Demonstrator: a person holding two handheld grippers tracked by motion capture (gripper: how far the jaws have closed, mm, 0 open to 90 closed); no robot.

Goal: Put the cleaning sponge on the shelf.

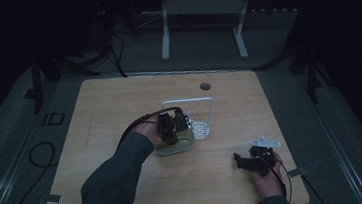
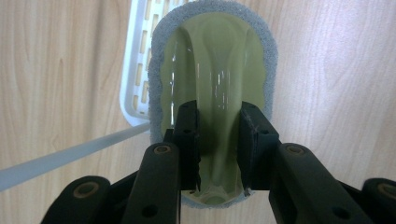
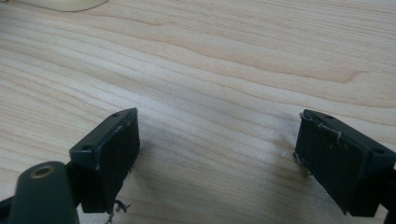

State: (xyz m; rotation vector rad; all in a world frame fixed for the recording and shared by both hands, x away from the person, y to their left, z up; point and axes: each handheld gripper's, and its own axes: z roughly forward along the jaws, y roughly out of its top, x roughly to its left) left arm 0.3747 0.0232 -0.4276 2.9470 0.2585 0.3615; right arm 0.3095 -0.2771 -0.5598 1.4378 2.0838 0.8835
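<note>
Two tools in play: left tool [image 2: 218, 140] has its jaws clamped on the raised centre ridge of a pale green scrubber [image 2: 212, 70] with a grey foam rim, near the tabletop [image 1: 119, 103] centre, touching a white wire rack [image 1: 198, 115] on its far side. Right tool [image 3: 217, 154] sits jaws spread wide, gripping nothing, low over bare wood near the near right corner.

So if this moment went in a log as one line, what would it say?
left gripper: shut on green scrubber handle | scrubber: beside white rack | right gripper: open, over bare table
</note>
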